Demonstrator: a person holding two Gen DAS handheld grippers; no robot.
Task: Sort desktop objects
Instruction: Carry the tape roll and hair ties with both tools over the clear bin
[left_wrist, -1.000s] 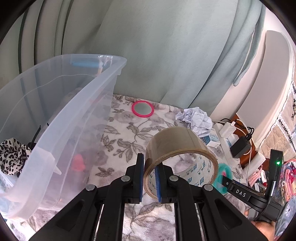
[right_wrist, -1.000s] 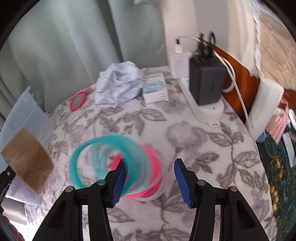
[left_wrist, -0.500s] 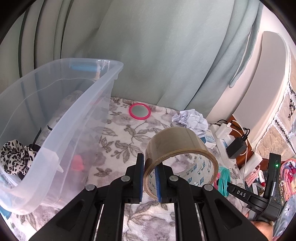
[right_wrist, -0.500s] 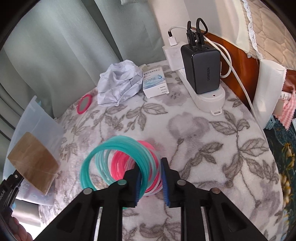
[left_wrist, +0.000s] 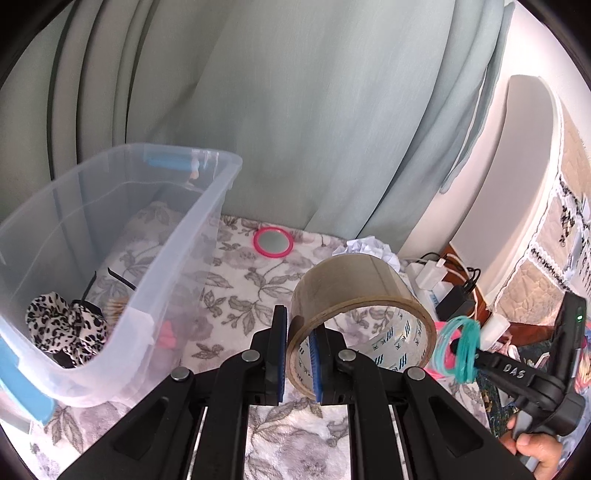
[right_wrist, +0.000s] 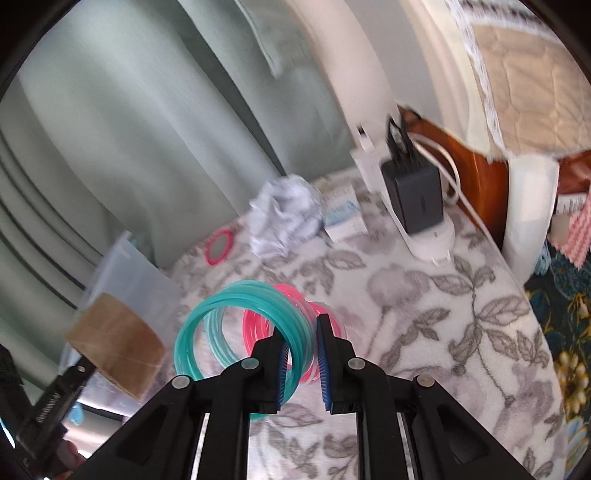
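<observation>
My left gripper (left_wrist: 299, 354) is shut on the wall of a brown packing tape roll (left_wrist: 354, 284) and holds it above the floral cloth, just right of the clear plastic bin (left_wrist: 192, 236). In the right wrist view the right gripper (right_wrist: 301, 354) is shut on a bundle of teal plastic rings (right_wrist: 229, 306), lifted off the cloth. Pink rings (right_wrist: 258, 325) hang against the teal ones; I cannot tell whether the pads grip them too. From the left wrist view, the right gripper (left_wrist: 456, 349) with the teal rings (left_wrist: 467, 350) is just right of the tape roll. The tape roll (right_wrist: 114, 339) also shows at the lower left of the right wrist view.
The bin holds a leopard-print scrunchie (left_wrist: 62, 325) and small dark items. Farther back on the cloth lie a pink-rimmed round mirror (left_wrist: 273, 242), crumpled paper (right_wrist: 284, 218) and a small white box (right_wrist: 343, 216). A power strip with a black charger (right_wrist: 417, 199) stands at the right edge.
The right jaws closed on the teal rings and lifted them off the cloth. Both grippers rose. The left gripper kept its hold on the tape roll.
</observation>
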